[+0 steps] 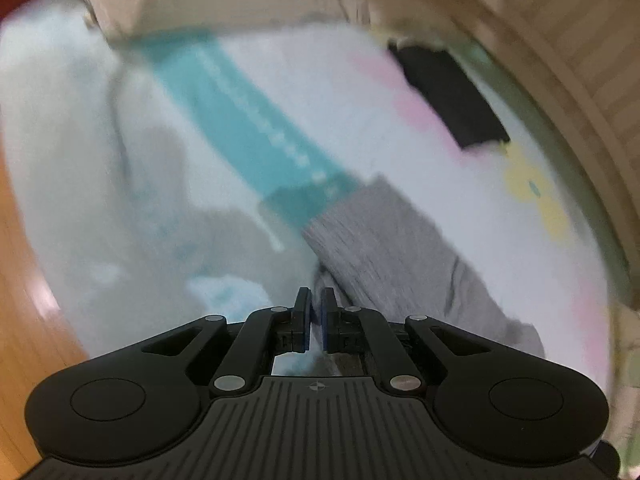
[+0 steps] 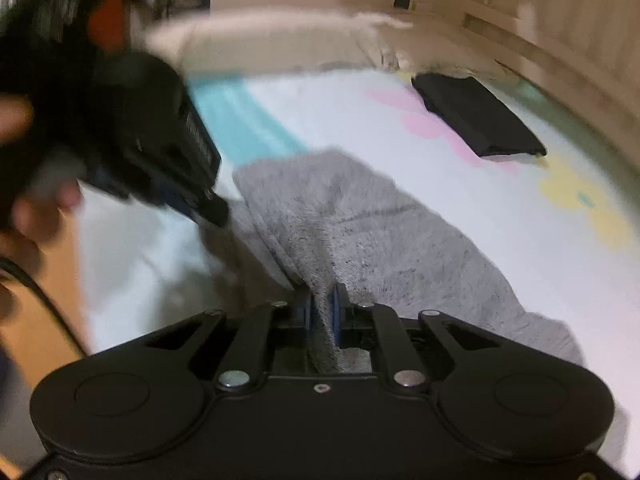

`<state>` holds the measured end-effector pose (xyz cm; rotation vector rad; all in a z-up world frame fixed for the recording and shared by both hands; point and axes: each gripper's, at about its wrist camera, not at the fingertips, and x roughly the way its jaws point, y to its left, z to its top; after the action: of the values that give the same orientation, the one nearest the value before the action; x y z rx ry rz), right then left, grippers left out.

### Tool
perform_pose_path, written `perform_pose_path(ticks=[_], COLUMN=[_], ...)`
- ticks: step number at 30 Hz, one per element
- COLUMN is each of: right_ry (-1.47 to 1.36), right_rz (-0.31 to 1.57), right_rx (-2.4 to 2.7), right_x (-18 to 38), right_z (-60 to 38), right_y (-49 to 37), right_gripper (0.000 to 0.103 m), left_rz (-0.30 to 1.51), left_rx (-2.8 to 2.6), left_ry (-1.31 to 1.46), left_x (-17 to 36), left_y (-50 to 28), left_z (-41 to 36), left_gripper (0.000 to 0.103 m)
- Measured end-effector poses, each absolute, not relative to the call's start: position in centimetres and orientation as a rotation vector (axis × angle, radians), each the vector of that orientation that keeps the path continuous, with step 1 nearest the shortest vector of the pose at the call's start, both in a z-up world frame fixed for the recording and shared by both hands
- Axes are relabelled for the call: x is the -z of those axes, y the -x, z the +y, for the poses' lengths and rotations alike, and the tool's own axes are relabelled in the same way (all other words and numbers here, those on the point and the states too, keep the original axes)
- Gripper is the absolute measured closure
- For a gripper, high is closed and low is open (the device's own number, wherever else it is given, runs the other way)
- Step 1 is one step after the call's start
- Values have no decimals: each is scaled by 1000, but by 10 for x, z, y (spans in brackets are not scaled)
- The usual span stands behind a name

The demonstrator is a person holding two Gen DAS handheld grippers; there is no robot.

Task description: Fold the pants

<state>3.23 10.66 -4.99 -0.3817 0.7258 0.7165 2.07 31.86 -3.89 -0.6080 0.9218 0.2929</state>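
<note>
Both your grippers, left [image 1: 316, 304] and right [image 2: 323, 300], clench the grey pants [image 2: 360, 220] over a pastel-printed white sheet [image 2: 340, 112]; folded black clothing [image 2: 478, 118] lies near the wooden wall [image 2: 560, 12].

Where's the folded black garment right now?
In the right wrist view, the folded black garment lies at upper right on the white patterned bedsheet, apart from the fuzzy grey pants.

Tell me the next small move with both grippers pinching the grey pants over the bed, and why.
Probably carry the pinched edge forward and lay it flat. The left gripper and right gripper are both shut on the grey pants, which hang bunched and wrinkled above the white bedsheet; the folded black garment lies well clear.
</note>
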Motion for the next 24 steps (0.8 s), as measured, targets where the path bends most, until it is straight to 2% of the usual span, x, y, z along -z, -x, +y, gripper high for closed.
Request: perform_pose_path(ticks=[3,6,9,11,13,14,20,24], right_ry=[368,468,550,560,528,509,380,308], right_rz=[731,769,758,730,731,739,798,863], right_rx=[-787,-810,-805,-808,-827,-833,-676,-467], right_x=[43,66,83,77,62,54,27,26], right_z=[95,103,111,110,101,92,18,-39], right_y=[-18,-8,0,7,5,4,-27,-69], right_gripper=[86,86,82,73,75,71,54,53], left_rz=[840,796,808,819,836,842,932,1081], left_rx=[-444,-488,-413,-342,-279,-254,-96,-237], left_ry=[437,350,308,267,239,232,266,179], left_x=[13,2,1,1,2,3,39,86], left_y=[-9,-8,-19,-29,-43,-49,-76,-83], left_z=[313,311,297,282,266,260,228,230], left_gripper=[98,98,98,98,98,98,98,100])
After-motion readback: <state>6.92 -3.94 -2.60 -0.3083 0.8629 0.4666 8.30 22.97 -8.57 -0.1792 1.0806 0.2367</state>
